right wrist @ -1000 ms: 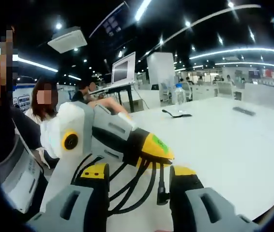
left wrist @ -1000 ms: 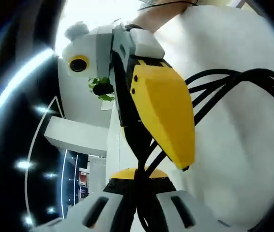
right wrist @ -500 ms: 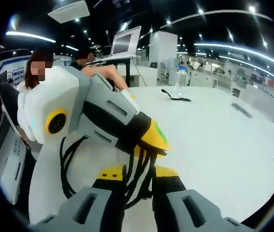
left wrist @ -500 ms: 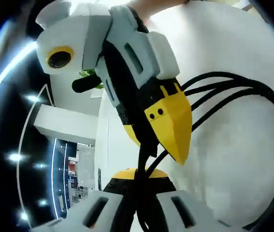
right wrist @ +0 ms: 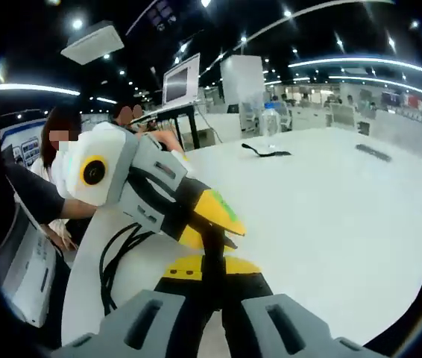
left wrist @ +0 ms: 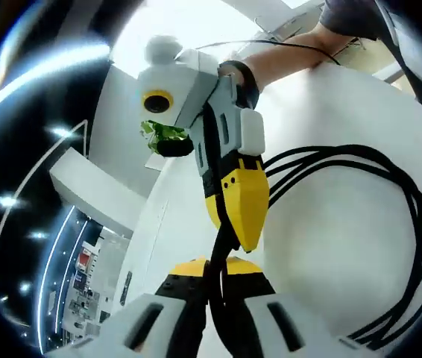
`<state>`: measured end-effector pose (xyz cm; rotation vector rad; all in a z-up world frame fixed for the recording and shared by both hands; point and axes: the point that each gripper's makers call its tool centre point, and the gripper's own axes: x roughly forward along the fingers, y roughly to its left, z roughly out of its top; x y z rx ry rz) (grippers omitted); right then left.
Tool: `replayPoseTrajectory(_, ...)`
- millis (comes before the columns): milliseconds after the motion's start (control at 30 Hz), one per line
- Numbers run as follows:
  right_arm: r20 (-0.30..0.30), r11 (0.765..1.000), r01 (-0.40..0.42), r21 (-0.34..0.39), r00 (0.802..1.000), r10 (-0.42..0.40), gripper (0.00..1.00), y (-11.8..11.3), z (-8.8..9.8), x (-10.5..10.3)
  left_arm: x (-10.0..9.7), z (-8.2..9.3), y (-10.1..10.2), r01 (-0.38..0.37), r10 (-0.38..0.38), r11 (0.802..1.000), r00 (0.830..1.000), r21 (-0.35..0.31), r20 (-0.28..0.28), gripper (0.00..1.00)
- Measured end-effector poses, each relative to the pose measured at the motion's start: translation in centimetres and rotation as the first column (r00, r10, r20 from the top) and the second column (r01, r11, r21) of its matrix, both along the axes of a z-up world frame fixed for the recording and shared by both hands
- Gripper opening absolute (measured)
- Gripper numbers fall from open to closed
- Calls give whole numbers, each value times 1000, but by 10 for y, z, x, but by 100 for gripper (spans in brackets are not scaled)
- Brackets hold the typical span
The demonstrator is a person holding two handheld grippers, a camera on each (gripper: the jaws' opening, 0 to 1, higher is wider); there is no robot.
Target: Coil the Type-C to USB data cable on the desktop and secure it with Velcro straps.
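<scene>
While both grippers meet over the white desk, each clamps the same black bundle.
Left gripper (left wrist: pixel 212 280): fingers closed on the gathered strands of the cable (left wrist: pixel 390 224), seen at the bottom of the left gripper view.
Right gripper (right wrist: pixel 209 276): fingers pinched together on the cable strands in the right gripper view; in the left gripper view it reaches in from above, its yellow tip touching the bundle just past the left fingers.
Cable: coiled in several black loops; in the left gripper view the loops spread to the right over the desk (left wrist: pixel 330 246), and in the right gripper view they hang to the left of the grippers.
Desk: plain white, broad, with a curved edge.
Strap (right wrist: pixel 265 153): a dark strip lying flat on the desk, well apart from the grippers.
Bottle (right wrist: pixel 270 121): clear plastic, upright near the desk's far edge, just behind the strap.
Dark flat object (right wrist: pixel 373 151): far right on the desk; too small to tell what it is.
Monitor (right wrist: pixel 182 80): raised on a stand beyond the desk.
People: seated at left beside the desk.
Room: large open office, dark ceiling with long light strips and spot lamps.
</scene>
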<state>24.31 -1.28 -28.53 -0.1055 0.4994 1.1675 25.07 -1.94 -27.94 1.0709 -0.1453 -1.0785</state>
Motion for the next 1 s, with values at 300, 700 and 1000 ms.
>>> replayPoseTrajectory(300,-161,996,-11,89,987,25,3,7,-12,-2,1,-12,5,8,-18,996,994,89,108,8)
replayPoseTrajectory(700,-75,983,32,182,997,-18,8,43,-3,9,14,-10,43,-110,87,986,980,123,178,6)
replayPoseTrajectory(1000,-108,863,160,480,987,-123,19,62,47,59,21,-10,96,-197,189,979,974,54,126,6)
